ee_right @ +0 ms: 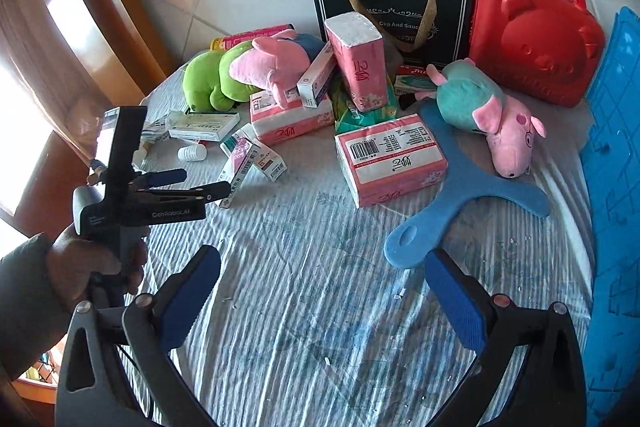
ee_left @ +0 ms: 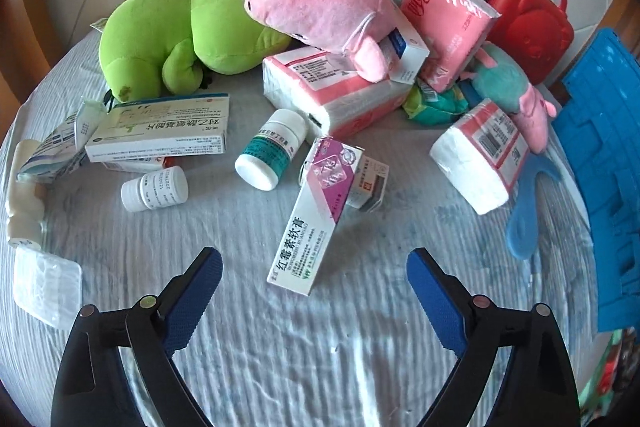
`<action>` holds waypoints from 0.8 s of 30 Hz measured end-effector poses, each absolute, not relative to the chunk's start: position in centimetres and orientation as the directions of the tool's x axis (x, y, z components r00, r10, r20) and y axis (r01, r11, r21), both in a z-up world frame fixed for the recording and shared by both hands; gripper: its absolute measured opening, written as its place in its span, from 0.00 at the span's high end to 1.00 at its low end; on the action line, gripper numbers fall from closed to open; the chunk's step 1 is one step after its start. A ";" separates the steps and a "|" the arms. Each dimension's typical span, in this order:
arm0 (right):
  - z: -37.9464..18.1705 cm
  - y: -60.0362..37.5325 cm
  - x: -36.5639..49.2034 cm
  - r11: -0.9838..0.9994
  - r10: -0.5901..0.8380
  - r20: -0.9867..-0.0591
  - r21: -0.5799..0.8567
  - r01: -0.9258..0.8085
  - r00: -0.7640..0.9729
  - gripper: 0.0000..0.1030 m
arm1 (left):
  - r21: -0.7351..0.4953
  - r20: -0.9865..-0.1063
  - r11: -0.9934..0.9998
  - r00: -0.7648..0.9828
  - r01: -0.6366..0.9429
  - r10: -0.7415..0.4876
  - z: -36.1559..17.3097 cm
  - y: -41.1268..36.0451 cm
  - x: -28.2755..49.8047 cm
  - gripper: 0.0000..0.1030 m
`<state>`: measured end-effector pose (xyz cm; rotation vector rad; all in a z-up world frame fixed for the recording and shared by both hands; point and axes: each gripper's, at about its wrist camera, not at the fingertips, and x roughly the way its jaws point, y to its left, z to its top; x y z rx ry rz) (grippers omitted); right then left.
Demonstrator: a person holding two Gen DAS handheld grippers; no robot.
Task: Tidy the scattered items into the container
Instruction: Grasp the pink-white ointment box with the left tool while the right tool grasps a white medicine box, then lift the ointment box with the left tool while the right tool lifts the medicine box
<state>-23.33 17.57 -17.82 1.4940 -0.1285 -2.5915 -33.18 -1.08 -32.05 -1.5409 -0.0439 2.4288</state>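
Observation:
My left gripper (ee_left: 314,265) is open and empty, its fingers either side of the near end of a white ointment box (ee_left: 310,223) lying on the striped cloth. Around it lie pill bottles (ee_left: 272,149), a white medicine box (ee_left: 160,133), pink tissue packs (ee_left: 336,89), a green plush (ee_left: 176,39) and a pink plush (ee_left: 328,7). My right gripper (ee_right: 322,275) is open and empty above bare cloth, near a blue flat toy (ee_right: 460,195). A blue container (ee_right: 616,187) stands at the right edge. The left gripper also shows in the right wrist view (ee_right: 200,185).
A red bear-shaped case (ee_right: 532,35) and a black gift bag (ee_right: 392,7) stand at the back by the wall. A teal-and-pink pig plush (ee_right: 488,111) lies near the case. A clear plastic piece (ee_left: 46,287) and white tube (ee_left: 24,187) lie at the left edge.

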 end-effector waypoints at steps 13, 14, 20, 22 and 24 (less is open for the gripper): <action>-21.7 12.5 -27.8 -0.979 -0.162 -0.872 0.084 0.184 -0.463 0.00 | -0.234 -0.889 -0.946 -0.344 -0.224 0.302 -35.1 -2.4 -35.0 0.73; -22.0 11.8 -28.5 -0.976 -0.163 -0.869 0.071 0.208 -0.467 0.00 | -0.237 -0.886 -0.946 -0.350 -0.220 0.304 -35.0 -2.8 -34.7 0.73; -25.3 7.7 -33.2 -0.947 -0.146 -0.879 -0.008 0.321 -0.454 0.00 | -0.258 -0.869 -0.948 -0.384 -0.185 0.311 -34.0 -5.1 -32.9 0.73; -26.6 6.5 -34.7 -0.934 -0.141 -0.883 -0.032 0.357 -0.447 0.00 | -0.266 -0.866 -0.948 -0.387 -0.177 0.316 -33.9 -5.8 -32.3 0.73; -27.6 5.6 -36.1 -0.923 -0.136 -0.887 -0.049 0.383 -0.440 0.00 | -0.265 -0.865 -0.949 -0.392 -0.170 0.312 -33.7 -6.4 -31.5 0.73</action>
